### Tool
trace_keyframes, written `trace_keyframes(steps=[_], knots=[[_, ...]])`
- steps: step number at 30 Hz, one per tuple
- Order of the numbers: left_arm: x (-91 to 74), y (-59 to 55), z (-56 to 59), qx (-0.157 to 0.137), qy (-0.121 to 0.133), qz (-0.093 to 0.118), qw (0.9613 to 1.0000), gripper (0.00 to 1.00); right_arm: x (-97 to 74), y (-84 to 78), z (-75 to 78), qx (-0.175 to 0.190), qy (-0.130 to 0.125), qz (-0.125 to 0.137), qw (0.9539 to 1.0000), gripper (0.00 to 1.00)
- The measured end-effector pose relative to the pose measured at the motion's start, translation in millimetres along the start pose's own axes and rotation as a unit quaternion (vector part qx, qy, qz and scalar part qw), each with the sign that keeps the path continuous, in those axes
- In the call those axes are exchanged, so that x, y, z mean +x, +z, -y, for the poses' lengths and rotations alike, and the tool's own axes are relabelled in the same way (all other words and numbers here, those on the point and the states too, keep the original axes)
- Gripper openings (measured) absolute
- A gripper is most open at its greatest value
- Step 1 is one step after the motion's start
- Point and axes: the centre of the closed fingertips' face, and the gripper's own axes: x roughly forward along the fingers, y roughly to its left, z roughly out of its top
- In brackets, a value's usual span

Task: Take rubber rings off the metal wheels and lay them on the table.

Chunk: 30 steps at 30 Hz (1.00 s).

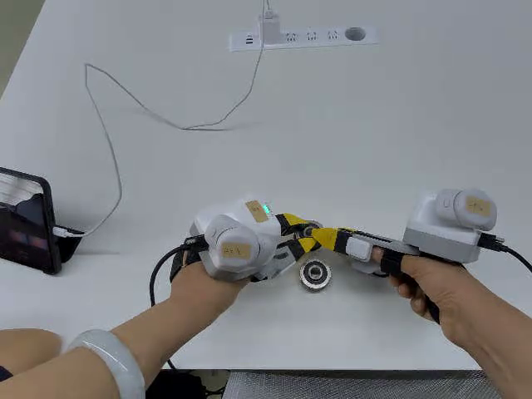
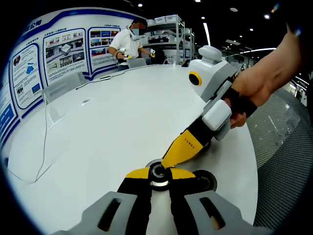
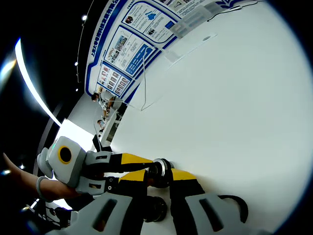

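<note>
A small metal wheel [image 2: 159, 175] with a dark rubber ring on its rim hangs just above the white table [image 1: 374, 125]. My left gripper [image 2: 159, 172] is shut on its sides. From the opposite side my right gripper [image 3: 160, 175] is shut on the same wheel [image 3: 160, 169], its yellow jaw tip pressed on the ring's edge. In the head view the left gripper [image 1: 304, 236] and right gripper [image 1: 311, 241] meet tip to tip near the front of the table. A second wheel [image 1: 315, 274] lies flat on the table just below them, and it also appears in the left gripper view [image 2: 203, 181] and the right gripper view [image 3: 154, 208].
A white power strip [image 1: 303, 36] lies at the table's far edge, with a thin cable [image 1: 116, 166] running to a dark phone [image 1: 25, 220] propped at the left. The table's front edge [image 1: 332, 366] is close to my hands. A person [image 2: 128, 41] stands far off.
</note>
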Motion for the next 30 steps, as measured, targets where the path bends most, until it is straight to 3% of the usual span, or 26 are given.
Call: trace_keyframes(steps=[17,30], knots=[[0.5,-1.1,-1.2,-0.001,0.0,0.002,1.0,0.14,-4.9,2.6,8.4,-0.025,-0.014,0.0,0.9996,0.05],[0.3,-0.5,-0.9,-0.001,0.0,0.002,1.0,0.14,-5.9,3.0,8.5,-0.033,-0.019,0.003,0.9993,0.02]])
